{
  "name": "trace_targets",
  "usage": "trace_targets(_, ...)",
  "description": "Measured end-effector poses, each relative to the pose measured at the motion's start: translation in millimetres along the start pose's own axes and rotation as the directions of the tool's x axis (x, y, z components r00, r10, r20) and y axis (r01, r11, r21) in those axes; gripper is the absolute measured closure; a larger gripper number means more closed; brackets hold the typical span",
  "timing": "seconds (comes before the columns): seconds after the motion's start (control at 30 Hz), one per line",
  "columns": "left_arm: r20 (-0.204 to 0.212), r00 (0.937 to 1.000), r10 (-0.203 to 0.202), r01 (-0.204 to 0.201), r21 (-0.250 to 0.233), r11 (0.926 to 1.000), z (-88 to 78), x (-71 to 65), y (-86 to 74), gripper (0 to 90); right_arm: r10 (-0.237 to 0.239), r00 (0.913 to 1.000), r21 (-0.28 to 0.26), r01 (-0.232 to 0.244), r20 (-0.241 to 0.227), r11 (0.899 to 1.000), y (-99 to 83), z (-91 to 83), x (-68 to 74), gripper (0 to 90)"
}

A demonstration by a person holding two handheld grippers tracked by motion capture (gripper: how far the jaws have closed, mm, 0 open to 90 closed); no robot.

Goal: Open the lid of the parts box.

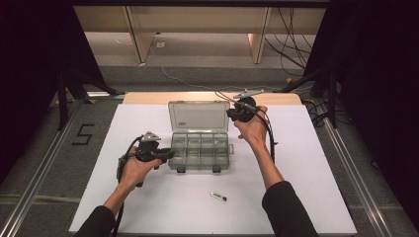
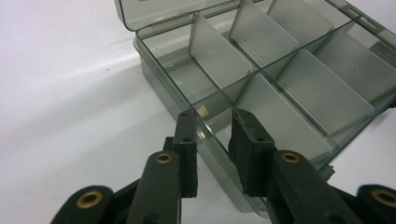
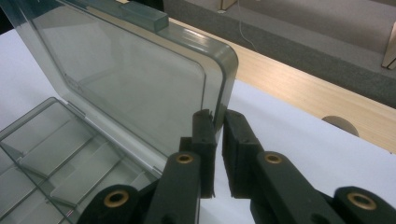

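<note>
A clear grey compartment box (image 1: 174,159) lies open in the middle of the white table, its lid (image 1: 198,116) standing up at the back. My left gripper (image 1: 170,154) is at the box's left end. In the left gripper view it (image 2: 212,128) straddles the box's side wall (image 2: 210,140), one jaw outside and one inside an empty compartment, closed on the wall. My right gripper (image 1: 230,113) is at the lid's right edge. In the right gripper view it (image 3: 219,121) pinches that edge of the lid (image 3: 224,79) near its rounded corner.
A small dark-and-silver stick-shaped item (image 1: 218,196) lies on the white table (image 1: 306,168) in front of the box. All the compartments (image 2: 261,42) in view hold nothing. A wooden strip (image 3: 299,88) runs along the table's far edge, with floor and cables beyond.
</note>
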State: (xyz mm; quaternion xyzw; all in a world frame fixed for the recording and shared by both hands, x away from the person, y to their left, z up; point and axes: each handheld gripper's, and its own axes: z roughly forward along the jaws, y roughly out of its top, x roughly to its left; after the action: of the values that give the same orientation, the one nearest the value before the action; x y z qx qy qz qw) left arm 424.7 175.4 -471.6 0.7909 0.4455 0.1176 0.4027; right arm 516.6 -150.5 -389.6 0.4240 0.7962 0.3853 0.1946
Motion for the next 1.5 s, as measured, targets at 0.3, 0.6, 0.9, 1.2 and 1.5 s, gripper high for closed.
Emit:
trace_targets(0.3,0.007,1.0000,0.001,-0.001,0.005,1.0000,-0.1,0.6,0.1,72.0,0.009,0.9996,0.017,-0.010,0.025,1.000,5.3,6.3,-2.0,84.2)
trace_targets(0.6,0.015,0.9999,0.000,0.000,0.011,0.9999,-0.6,0.8,0.2,71.7,0.013,0.9992,0.041,-0.015,0.038,0.999,11.8,11.8,-4.0,83.9)
trace_targets(0.9,0.014,0.9999,0.002,-0.002,0.011,0.9999,-0.6,0.8,0.1,71.6,0.051,0.9976,0.063,-0.054,0.046,0.997,14.7,15.1,-4.1,83.7)
trace_targets(1.2,0.016,0.9999,-0.002,0.002,0.011,0.9999,-0.4,0.9,0.0,71.4,0.043,0.9978,0.076,-0.047,0.050,0.996,17.4,18.2,-5.9,83.4)
trace_targets(1.5,0.015,0.9999,0.002,-0.003,0.012,0.9999,-0.5,0.9,-0.2,70.9,0.071,0.9956,0.073,-0.075,0.062,0.994,18.3,23.4,-7.1,83.1)
